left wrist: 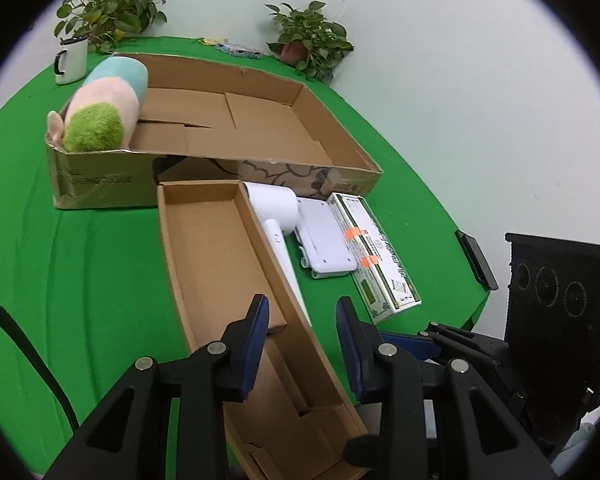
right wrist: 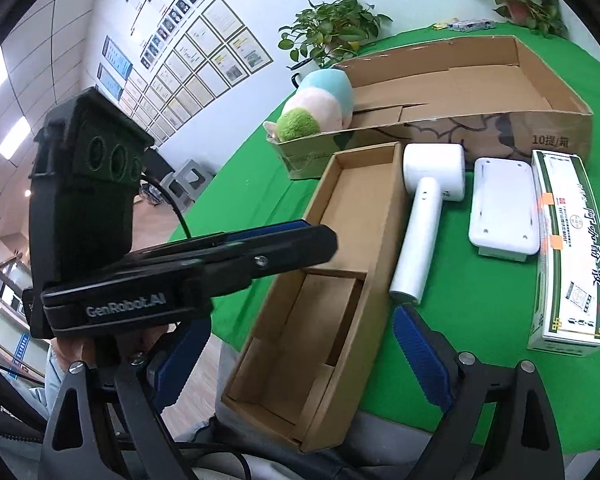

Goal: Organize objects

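Note:
A long narrow cardboard box (left wrist: 216, 248) lies empty on the green table, its near end over the table edge; it also shows in the right wrist view (right wrist: 332, 276). My left gripper (left wrist: 302, 344) is open, its jaws either side of the box's right wall. My right gripper (right wrist: 300, 356) is open around the box's near end. A white hair dryer (right wrist: 424, 204), a white device (right wrist: 502, 208) and a green-and-white carton (right wrist: 568, 248) lie right of the box. A plush toy (left wrist: 104, 108) lies in the large cardboard tray (left wrist: 260, 120).
Two potted plants (left wrist: 312, 36) and a white mug (left wrist: 72, 60) stand at the table's back. A small packet (left wrist: 238, 50) lies near the far edge. The left gripper body (right wrist: 100, 208) is at the left in the right wrist view.

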The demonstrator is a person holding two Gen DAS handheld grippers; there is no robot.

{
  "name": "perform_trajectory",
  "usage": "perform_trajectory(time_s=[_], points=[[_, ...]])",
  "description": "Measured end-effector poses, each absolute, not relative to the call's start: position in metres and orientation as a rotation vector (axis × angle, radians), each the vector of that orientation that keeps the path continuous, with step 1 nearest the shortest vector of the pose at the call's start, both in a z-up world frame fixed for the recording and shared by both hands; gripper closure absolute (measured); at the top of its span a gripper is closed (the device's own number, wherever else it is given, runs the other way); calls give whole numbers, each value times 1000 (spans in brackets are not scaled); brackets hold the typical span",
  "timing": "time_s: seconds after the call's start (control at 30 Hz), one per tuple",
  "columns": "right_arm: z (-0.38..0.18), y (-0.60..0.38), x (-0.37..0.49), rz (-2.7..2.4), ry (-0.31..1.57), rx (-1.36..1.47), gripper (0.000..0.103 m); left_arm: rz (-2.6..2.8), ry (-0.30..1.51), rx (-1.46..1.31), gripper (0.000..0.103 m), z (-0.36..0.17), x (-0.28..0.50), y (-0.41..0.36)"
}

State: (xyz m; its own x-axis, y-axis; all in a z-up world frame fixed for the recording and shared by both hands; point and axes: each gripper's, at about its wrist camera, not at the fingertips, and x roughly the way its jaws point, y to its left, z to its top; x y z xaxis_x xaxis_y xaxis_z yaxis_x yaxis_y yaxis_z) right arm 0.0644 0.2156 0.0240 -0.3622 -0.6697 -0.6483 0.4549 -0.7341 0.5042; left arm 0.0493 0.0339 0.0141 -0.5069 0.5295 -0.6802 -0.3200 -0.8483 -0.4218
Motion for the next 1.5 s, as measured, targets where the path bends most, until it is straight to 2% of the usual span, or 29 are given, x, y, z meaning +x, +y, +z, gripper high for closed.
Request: perform_trajectory(time_s=[0.07,0.17,0.23,0.27,0.3,0.4,0.43,0.5,0.77,0.93,1.07,1.5], points=[[21,216,64,-2129,-304,1171,16,2382,-325,-1190,69,14,49,28],[16,212,64,-2153,-262,1205,25,2441,-318,-1237,69,8,48,14],[11,207,65,-2168,-233,1233,43,2471,-315,-1271,69,3,49,7],[8,204,65,-2176,-211,1244,48,2481,-321,-1287,69,-1,49,2],[6,201,65,-2183,-190,1252,58,2484,-333,-1300,69,-5,49,-2],[0,190,65,-2215,-118,1275,64,2483,-359,-1340,69,-15,48,-10],[-1,186,65,-2220,-104,1281,70,2481,-364,-1348,69,-18,48,-12],[-2,176,62,-2200,-104,1283,76,2488,-362,-1370,70,-23,47,-17],[-5,163,57,-2255,-94,1301,77,2420,-366,-1406,85,-29,54,-23],[-6,174,53,-2337,-63,1331,81,2398,-341,-1410,85,-29,58,-10],[-9,175,54,-2346,-37,1338,81,2392,-371,-1421,85,-30,58,-11],[-4,173,60,-2370,-20,1311,84,2455,-309,-1379,87,-15,62,-5]])
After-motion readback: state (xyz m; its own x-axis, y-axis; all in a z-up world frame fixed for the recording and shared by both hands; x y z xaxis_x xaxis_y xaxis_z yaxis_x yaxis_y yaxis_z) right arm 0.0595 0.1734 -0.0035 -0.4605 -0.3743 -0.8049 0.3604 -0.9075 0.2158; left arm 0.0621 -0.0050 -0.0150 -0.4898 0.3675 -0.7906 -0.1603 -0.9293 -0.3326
